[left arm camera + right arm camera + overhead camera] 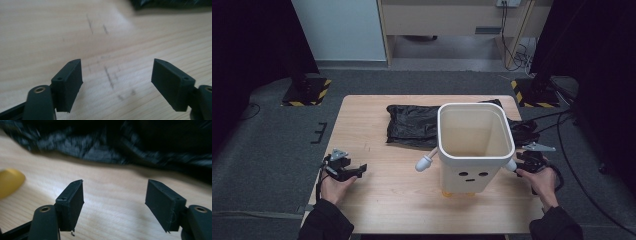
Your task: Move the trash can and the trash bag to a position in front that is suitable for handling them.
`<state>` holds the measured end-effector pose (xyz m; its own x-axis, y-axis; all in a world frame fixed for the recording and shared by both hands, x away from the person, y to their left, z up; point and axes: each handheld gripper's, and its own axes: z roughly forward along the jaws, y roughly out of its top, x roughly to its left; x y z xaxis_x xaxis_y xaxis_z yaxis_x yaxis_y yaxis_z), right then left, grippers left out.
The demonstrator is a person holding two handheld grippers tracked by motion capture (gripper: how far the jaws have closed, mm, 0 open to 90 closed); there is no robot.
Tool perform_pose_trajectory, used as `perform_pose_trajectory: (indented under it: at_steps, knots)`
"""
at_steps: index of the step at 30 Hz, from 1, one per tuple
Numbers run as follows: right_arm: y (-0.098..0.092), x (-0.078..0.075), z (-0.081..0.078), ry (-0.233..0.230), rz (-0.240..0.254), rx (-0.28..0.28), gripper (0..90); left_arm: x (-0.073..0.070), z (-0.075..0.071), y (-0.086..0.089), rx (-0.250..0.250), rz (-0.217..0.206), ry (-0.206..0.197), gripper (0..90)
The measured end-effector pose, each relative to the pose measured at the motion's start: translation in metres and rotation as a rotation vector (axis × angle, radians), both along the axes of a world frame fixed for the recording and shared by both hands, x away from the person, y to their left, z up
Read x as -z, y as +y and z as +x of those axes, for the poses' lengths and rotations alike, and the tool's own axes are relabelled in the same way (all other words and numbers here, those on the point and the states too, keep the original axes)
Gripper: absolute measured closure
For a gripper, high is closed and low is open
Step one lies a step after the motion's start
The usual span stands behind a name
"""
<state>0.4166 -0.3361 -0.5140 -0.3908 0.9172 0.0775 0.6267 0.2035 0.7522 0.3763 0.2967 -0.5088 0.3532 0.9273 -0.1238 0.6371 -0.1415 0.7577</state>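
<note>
Lining the bin (474,150) looks like the job, and nothing is gripped yet. Bin stands upright and empty near the desk's (377,200) right edge, face print toward the near edge, yellow feet under it. Black bag (412,125) lies crumpled flat behind it along the far edge, running behind the bin to the right side. Left gripper (346,170) sits low by the near-left corner, jaws apart over bare wood, well away from both things. Right gripper (532,160) is just beside the bin's right stub arm; jaws apart, nothing between them, and its own view has the bag (112,147) just ahead and a yellow foot (10,183) off to one side. My read: right goes first, since it's closest. Come in low and level, pinch a single fold at the bag's edge rather than the bunched middle, so the mouth can be found. Bring left across to the bag's left end before lifting. Watch the bin: it's light-looking and a bump from the right hand could shove it.
</note>
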Motion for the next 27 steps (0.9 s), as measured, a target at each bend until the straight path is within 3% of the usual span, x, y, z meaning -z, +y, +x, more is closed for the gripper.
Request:
perform_pose_trajectory:
  at_steps: [4, 10, 13, 16, 19, 20, 23, 24, 27]
  knots:
    - [-0.004, -0.015, -0.005, -0.055, 0.067, 0.025, 32.2, -0.019, -0.006, -0.001, -0.023, -0.062, -0.098, 27.9]
    - [-0.008, -0.041, -0.010, -0.160, 0.111, 0.046, 31.5, -0.046, -0.016, -0.001, -0.080, -0.097, -0.230, 31.7]
    - [-0.011, -0.057, -0.011, -0.209, 0.144, 0.060, 31.4, -0.060, -0.022, -0.001, -0.108, -0.134, -0.294, 32.7]
    - [-0.010, -0.081, -0.012, -0.268, 0.189, 0.030, 30.8, -0.075, -0.026, -0.003, -0.120, -0.146, -0.357, 34.2]
    - [-0.008, -0.094, -0.016, -0.303, 0.207, 0.010, 30.5, -0.092, -0.030, -0.010, -0.099, -0.157, -0.412, 35.7]
    - [-0.005, -0.107, -0.020, -0.335, 0.226, -0.013, 29.5, -0.101, -0.032, -0.015, -0.076, -0.174, -0.434, 35.9]
    - [-0.001, -0.120, -0.024, -0.358, 0.235, -0.050, 28.0, -0.110, -0.035, -0.023, -0.055, -0.158, -0.455, 36.4]
    - [0.003, -0.134, -0.029, -0.386, 0.236, -0.084, 27.7, -0.114, -0.036, -0.028, -0.040, -0.157, -0.462, 37.4]
    - [0.006, -0.146, -0.036, -0.401, 0.253, -0.120, 27.0, -0.127, -0.042, -0.043, 0.008, -0.179, -0.481, 38.9]
